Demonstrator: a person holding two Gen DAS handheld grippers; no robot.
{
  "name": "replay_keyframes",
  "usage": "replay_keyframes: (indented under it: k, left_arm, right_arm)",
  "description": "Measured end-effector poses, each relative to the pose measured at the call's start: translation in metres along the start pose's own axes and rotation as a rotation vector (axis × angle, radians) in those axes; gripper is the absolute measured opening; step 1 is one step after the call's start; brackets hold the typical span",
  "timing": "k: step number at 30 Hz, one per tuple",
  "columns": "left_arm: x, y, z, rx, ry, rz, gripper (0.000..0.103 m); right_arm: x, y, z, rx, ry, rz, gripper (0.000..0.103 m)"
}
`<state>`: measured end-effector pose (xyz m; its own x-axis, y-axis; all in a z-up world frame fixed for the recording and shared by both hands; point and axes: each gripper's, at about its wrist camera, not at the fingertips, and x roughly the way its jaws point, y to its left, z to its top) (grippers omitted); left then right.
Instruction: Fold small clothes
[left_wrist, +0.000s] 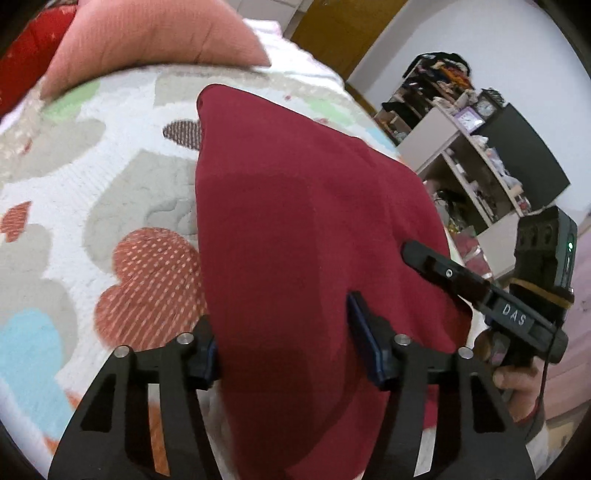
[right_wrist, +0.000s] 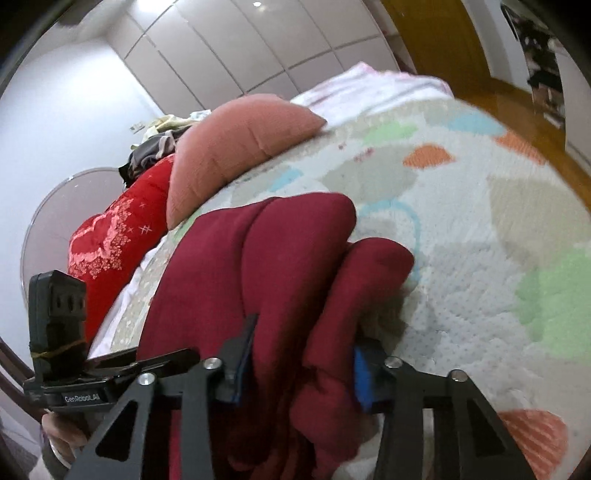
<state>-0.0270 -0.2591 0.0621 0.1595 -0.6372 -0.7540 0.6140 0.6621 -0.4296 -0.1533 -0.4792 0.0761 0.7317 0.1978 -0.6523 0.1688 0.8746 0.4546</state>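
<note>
A dark red garment (left_wrist: 295, 229) lies on the patterned bedspread (left_wrist: 74, 177). My left gripper (left_wrist: 282, 336) has its fingers on either side of the garment's near edge, with cloth filling the gap between them. My right gripper (right_wrist: 301, 362) likewise has bunched red cloth (right_wrist: 280, 266) between its blue-padded fingers. In the left wrist view the right gripper (left_wrist: 417, 254) reaches in from the right, its finger lying on the garment. The left gripper's body (right_wrist: 74, 369) shows at the left of the right wrist view.
A pink pillow (left_wrist: 155, 40) and a red embroidered cushion (right_wrist: 110, 236) lie at the head of the bed. Cluttered shelves (left_wrist: 461, 147) and a dark screen (left_wrist: 524, 155) stand beyond the bed's right edge. White wardrobe doors (right_wrist: 240, 48) and a wooden door (right_wrist: 436, 37) are behind.
</note>
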Motion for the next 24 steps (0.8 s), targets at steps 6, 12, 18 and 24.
replay_keyframes:
  k: [6, 12, 18, 24]
  left_arm:
    - [-0.077, 0.004, -0.039, -0.027, -0.042, 0.02, 0.058]
    - [-0.09, 0.039, -0.086, -0.141, -0.036, 0.197, 0.061]
    - [-0.116, 0.053, -0.098, -0.177, -0.1, 0.295, 0.066]
    - [-0.11, 0.034, -0.088, -0.129, -0.142, 0.351, 0.066]
  right_arm:
    - [-0.038, 0.055, -0.014, -0.056, 0.013, 0.117, 0.037]
    - [-0.016, 0.082, -0.042, -0.079, 0.056, 0.062, 0.044]
    - [-0.045, 0.083, -0.057, -0.108, 0.006, -0.129, 0.044]
    - [-0.044, 0.136, -0.063, -0.214, 0.037, 0.101, 0.044]
